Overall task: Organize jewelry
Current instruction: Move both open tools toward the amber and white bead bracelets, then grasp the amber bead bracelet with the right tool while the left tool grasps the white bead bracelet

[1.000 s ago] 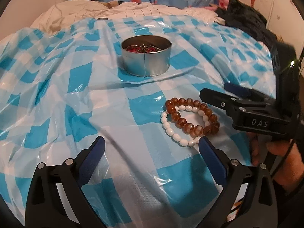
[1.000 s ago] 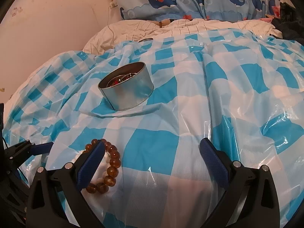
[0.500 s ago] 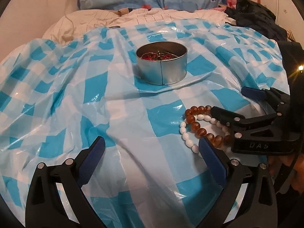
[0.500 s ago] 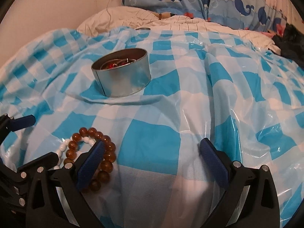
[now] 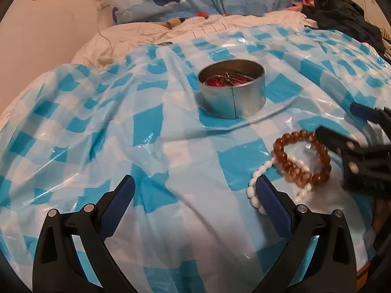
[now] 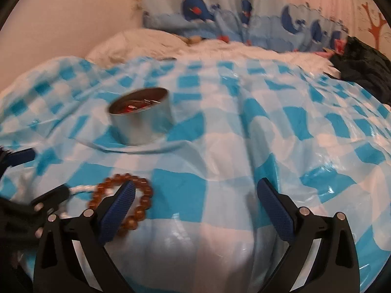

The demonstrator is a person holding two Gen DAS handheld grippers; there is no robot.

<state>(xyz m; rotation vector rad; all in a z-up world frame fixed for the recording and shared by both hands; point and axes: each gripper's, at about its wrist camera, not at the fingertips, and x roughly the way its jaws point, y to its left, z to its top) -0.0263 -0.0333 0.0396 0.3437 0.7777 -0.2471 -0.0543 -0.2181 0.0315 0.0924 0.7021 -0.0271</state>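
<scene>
**Grippers spread wide beside the bracelets**

Left wrist view: the left gripper stands wide apart with nothing between its fingers, above the blue checked plastic sheet. A brown bead bracelet lies at 3 o'clock over a white bead bracelet. The right gripper reaches in there, one finger on the brown beads. A round tin sits at 12 o'clock.

Right wrist view: the right gripper is spread, gripping nothing; the brown bracelet lies around its left finger at 9 o'clock, the tin at 11 o'clock.
</scene>
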